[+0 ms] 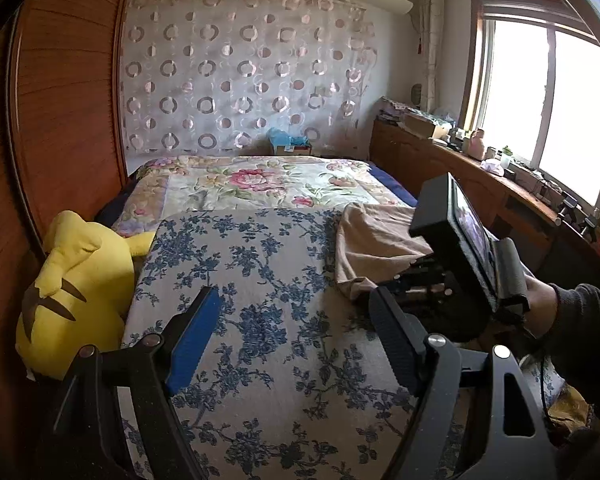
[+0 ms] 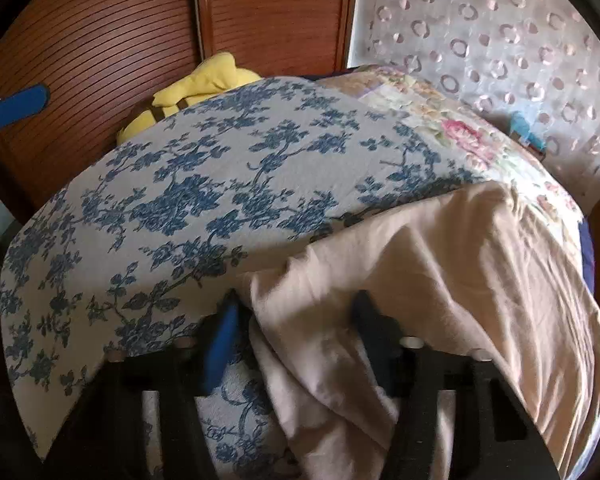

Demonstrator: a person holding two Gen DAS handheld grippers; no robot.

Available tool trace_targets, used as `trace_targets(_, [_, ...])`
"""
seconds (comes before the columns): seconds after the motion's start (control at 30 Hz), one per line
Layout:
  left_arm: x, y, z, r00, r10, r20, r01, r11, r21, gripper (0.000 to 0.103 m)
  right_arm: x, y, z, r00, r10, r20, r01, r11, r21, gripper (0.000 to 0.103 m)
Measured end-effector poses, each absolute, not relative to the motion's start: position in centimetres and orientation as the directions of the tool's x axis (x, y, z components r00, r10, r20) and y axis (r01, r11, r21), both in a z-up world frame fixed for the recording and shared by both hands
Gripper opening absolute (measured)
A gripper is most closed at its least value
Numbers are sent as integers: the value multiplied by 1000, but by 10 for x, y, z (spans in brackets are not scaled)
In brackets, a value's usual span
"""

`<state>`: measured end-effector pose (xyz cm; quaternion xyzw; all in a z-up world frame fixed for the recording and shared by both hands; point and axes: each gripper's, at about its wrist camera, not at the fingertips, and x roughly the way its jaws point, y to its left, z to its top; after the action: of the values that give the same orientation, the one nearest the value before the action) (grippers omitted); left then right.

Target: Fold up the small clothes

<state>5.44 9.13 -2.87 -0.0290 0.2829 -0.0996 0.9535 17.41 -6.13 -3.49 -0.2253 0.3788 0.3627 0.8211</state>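
Note:
A beige garment (image 1: 374, 246) lies crumpled at the right side of the blue-flowered bedspread (image 1: 260, 288). My left gripper (image 1: 296, 320) is open and empty, hovering above the spread to the left of the garment. My right gripper (image 2: 296, 320) sits low at the garment's near edge; beige cloth (image 2: 440, 264) bunches between its wide-apart fingers. In the left wrist view the right gripper's body (image 1: 456, 248) is at the garment's right edge, held by a hand. The left gripper's blue pad (image 2: 16, 110) shows at far left in the right wrist view.
A yellow plush toy (image 1: 80, 292) lies at the bed's left edge against a wooden wardrobe (image 1: 60, 120). A pink floral quilt (image 1: 260, 184) covers the far bed. A cluttered wooden counter (image 1: 480, 168) runs under the window on the right.

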Motion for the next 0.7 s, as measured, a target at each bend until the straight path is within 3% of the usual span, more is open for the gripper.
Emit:
trace_targets(0.03, [54,90,-28,821,-207,-533,176,978,-108,78,172,-62,-34,469,407,-784,-759,640,-122,6])
trace_targets(0.33, [55,71,-30,807,-239,-540,219,970,-101,78,181,-137,37,646,421,-637,-623,772,-122,6])
trace_targets(0.47, [55,62,-32,797,-257,-547,239,965,-105,78,203,-188,62,721,332,-608,-521,839,-159,6])
trace_targets(0.7, [53,45,-36,776,-287,-562,275,955,-108,78,251,-250,51,770,100,-630,-299,929,-217,6])
